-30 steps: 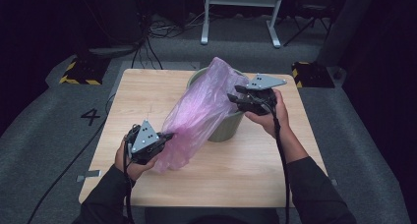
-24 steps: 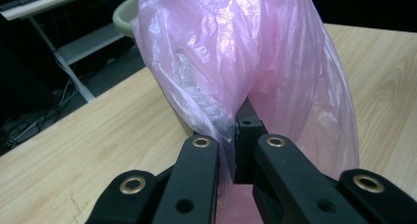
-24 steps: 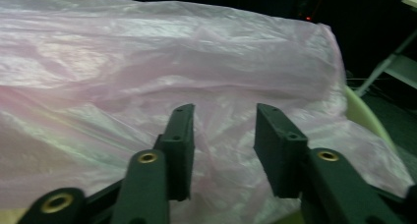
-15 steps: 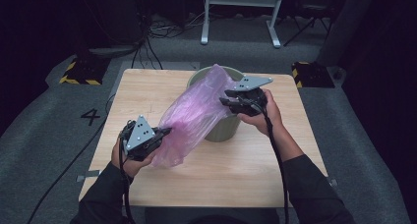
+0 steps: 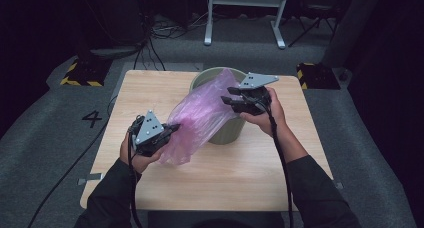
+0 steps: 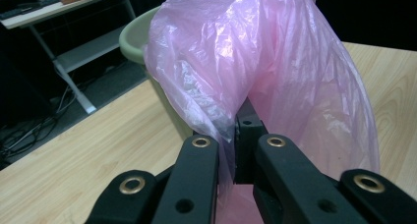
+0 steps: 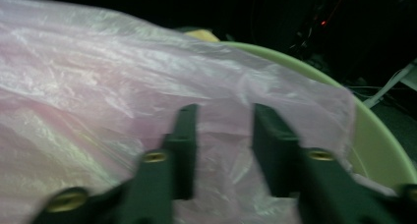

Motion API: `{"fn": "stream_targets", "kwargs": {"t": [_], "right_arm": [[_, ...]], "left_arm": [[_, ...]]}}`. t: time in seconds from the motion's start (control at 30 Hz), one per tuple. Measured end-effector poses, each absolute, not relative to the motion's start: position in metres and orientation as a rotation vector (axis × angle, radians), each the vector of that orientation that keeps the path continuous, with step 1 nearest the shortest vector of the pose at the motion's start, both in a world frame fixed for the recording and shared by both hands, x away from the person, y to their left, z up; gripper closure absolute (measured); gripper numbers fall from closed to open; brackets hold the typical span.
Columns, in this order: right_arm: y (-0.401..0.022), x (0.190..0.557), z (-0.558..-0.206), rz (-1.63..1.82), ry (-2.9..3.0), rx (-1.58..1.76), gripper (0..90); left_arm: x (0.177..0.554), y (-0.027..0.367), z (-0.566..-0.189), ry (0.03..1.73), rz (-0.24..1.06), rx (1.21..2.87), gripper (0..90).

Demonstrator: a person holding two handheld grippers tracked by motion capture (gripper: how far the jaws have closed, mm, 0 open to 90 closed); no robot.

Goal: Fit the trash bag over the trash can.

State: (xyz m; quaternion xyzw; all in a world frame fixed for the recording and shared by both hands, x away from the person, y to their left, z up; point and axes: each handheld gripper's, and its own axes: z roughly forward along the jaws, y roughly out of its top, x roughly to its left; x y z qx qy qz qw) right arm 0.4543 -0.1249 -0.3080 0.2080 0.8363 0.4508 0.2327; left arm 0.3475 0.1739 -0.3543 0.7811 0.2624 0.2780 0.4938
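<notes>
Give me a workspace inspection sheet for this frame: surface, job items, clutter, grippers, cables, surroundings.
Surface: wooden table, bare around the work.
Job's things: pink plastic bag draped from the green bin toward the near left.
Clutter: nothing seen.
Grippers: left gripper shut on the bag's lower end; right gripper at the bin's rim, jaws just closing, gap remaining, film between them.
Cables: one trails from each gripper along the forearms; more on the floor behind.
Surroundings: dark room, grey floor, white frame, hazard-striped blocks.

A dim lab or studio: a lone wooden table (image 5: 150,88) on grey carpet (image 5: 60,138), hazard-taped floor blocks (image 5: 80,74), loose cables (image 5: 165,28) and a metal stand (image 5: 245,13) at the far side.
</notes>
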Motion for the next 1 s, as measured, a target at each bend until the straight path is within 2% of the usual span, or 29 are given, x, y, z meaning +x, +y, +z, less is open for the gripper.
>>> {"fn": "stream_targets", "kwargs": {"t": [0.07,0.13,0.17,0.2,0.23,0.27,0.3,0.4,0.47,0.57,0.63,0.73,0.83,0.9,0.97,1.0], "right_arm": [[-0.121,0.456,-0.308,1.197,2.327,0.539,77.7],[-0.12,0.457,-0.308,1.19,2.333,0.538,78.3],[-0.12,0.457,-0.309,1.195,2.336,0.538,74.4],[-0.12,0.457,-0.309,1.195,2.336,0.538,74.4],[-0.122,0.458,-0.309,1.213,2.326,0.553,69.6],[-0.122,0.458,-0.309,1.213,2.326,0.553,69.6],[-0.124,0.459,-0.31,1.227,2.313,0.569,61.7],[-0.127,0.46,-0.311,1.244,2.302,0.59,55.9],[-0.128,0.461,-0.312,1.237,2.3,0.602,56.3],[-0.131,0.466,-0.318,1.169,2.317,0.626,65.1],[-0.133,0.467,-0.32,1.147,2.324,0.63,65.7],[-0.137,0.468,-0.319,1.144,2.304,0.651,61.2],[-0.147,0.466,-0.314,1.213,2.262,0.667,52.4],[-0.15,0.465,-0.312,1.242,2.258,0.66,51.3],[-0.157,0.457,-0.306,1.321,2.252,0.623,44.3],[-0.157,0.457,-0.306,1.321,2.252,0.623,44.3]], "left_arm": [[0.353,0.17,-0.353,0.64,0.657,1.893,87.9],[0.356,0.167,-0.353,0.642,0.649,1.892,87.9],[0.362,0.162,-0.353,0.641,0.651,1.901,87.8],[0.362,0.162,-0.353,0.641,0.651,1.901,87.9],[0.368,0.159,-0.353,0.643,0.643,1.909,87.8],[0.368,0.159,-0.353,0.643,0.643,1.909,87.8],[0.373,0.156,-0.353,0.647,0.642,1.912,87.8],[0.381,0.154,-0.353,0.669,0.643,1.908,87.7],[0.384,0.153,-0.353,0.676,0.638,1.903,87.2],[0.39,0.146,-0.351,0.684,0.638,1.899,86.2],[0.39,0.144,-0.35,0.677,0.643,1.904,85.7],[0.392,0.136,-0.347,0.667,0.65,1.915,85.7],[0.397,0.131,-0.346,0.671,0.67,1.944,86.0],[0.398,0.131,-0.346,0.681,0.666,1.943,86.1],[0.403,0.132,-0.347,0.703,0.662,1.947,86.1],[0.403,0.132,-0.347,0.703,0.662,1.947,86.0]]}}
